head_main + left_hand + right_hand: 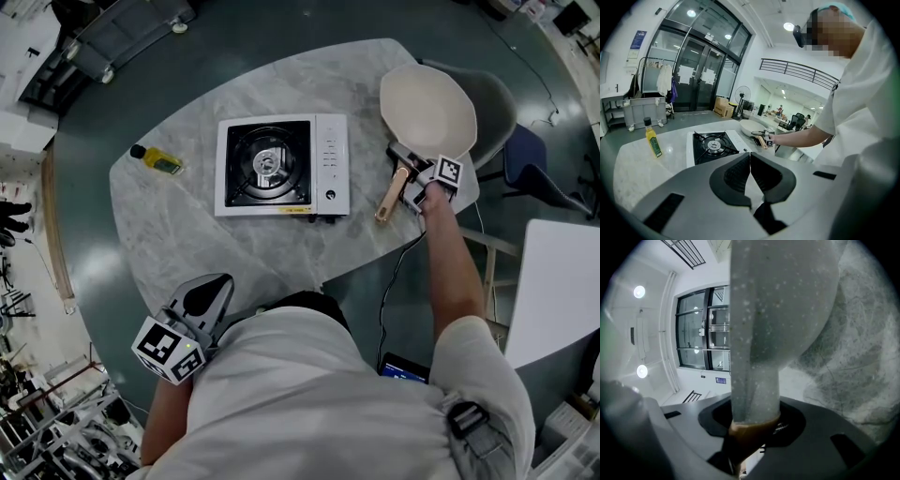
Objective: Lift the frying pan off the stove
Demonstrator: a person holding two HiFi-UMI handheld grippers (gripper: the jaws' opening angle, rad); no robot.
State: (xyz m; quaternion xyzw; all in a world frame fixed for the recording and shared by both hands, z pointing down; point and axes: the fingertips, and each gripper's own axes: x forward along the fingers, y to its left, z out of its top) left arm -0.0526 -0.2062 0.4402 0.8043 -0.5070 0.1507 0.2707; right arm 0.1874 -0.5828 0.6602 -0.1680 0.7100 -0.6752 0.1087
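The cream frying pan [428, 111] is off the stove, over the right end of the marble table [187, 234]. My right gripper [412, 183] is shut on its wooden handle [389, 199]. In the right gripper view the pan's speckled underside [783, 310] fills the top, and the brown handle [750, 432] is clamped between the jaws of the right gripper [752, 427]. Whether the pan rests on the table, I cannot tell. The white gas stove [281, 166] has a bare black burner. My left gripper [202, 300] is held near the person's body, shut and empty; in its own view the left gripper [750, 176] faces the stove [712, 144].
A yellow oil bottle [157, 160] lies left of the stove. A grey chair [497, 103] stands beyond the table's right end and a white tabletop [562, 281] at far right. A black cable [394, 272] hangs off the table's front edge.
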